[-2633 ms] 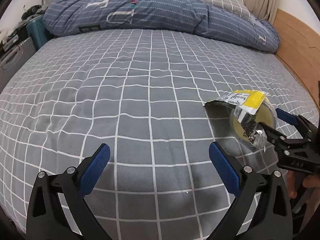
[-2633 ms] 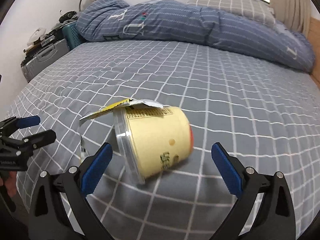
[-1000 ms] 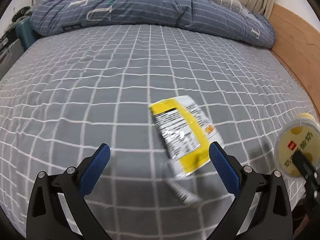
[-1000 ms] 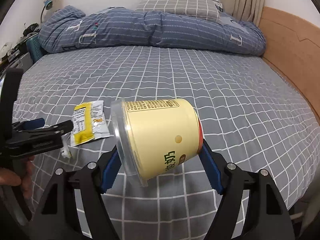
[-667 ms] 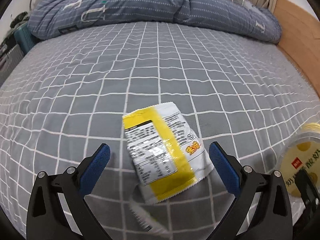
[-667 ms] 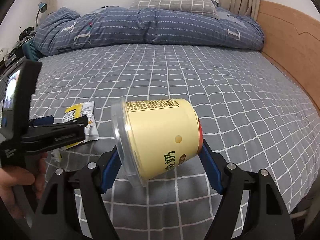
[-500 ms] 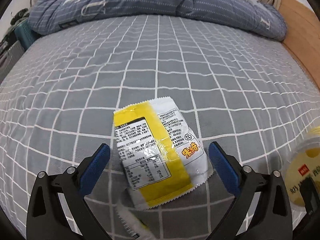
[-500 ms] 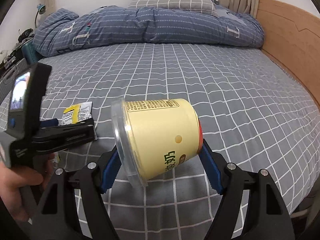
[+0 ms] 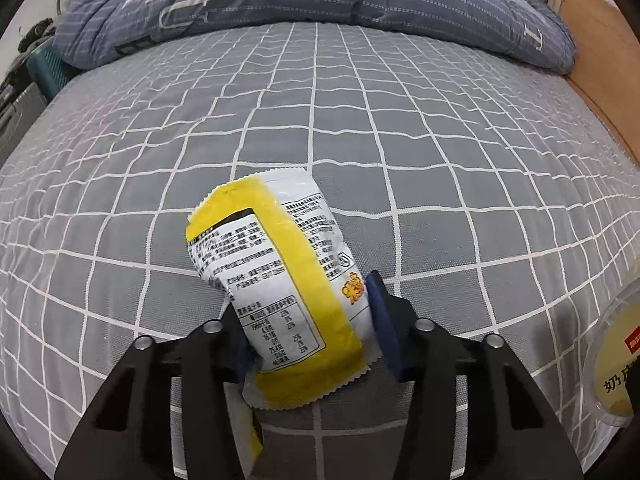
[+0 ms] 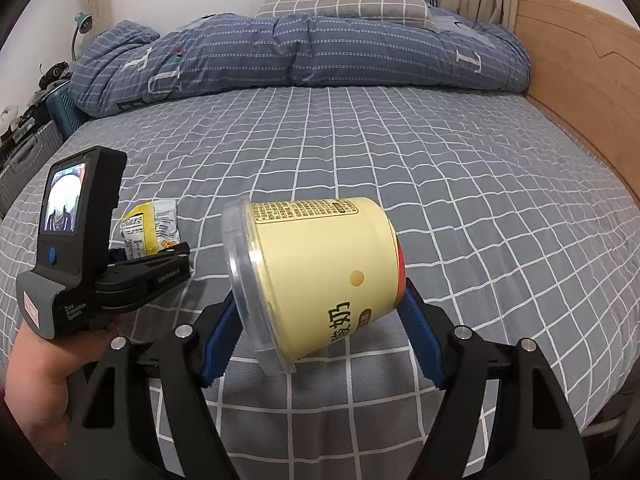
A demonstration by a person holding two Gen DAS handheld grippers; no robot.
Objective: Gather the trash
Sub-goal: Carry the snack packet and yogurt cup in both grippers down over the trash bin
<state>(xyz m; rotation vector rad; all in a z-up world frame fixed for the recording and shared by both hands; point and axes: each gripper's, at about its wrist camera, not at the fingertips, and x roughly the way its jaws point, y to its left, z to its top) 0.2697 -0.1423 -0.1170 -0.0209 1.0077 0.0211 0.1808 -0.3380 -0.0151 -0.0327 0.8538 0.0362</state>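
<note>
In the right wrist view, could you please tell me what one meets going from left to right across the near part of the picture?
The person's left hand → black left gripper → yellow-and-white snack wrapper → pale yellow plastic cup, held by the right gripper.

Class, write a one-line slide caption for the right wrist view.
Right gripper clamps a yellow yogurt tub above the grey checked bedsheet while the left gripper grips a yellow snack wrapper.

Both jaws are closed around loads: left hand-held gripper (image 9: 310, 320) level, right hand-held gripper (image 10: 320, 320) alongside.
</note>
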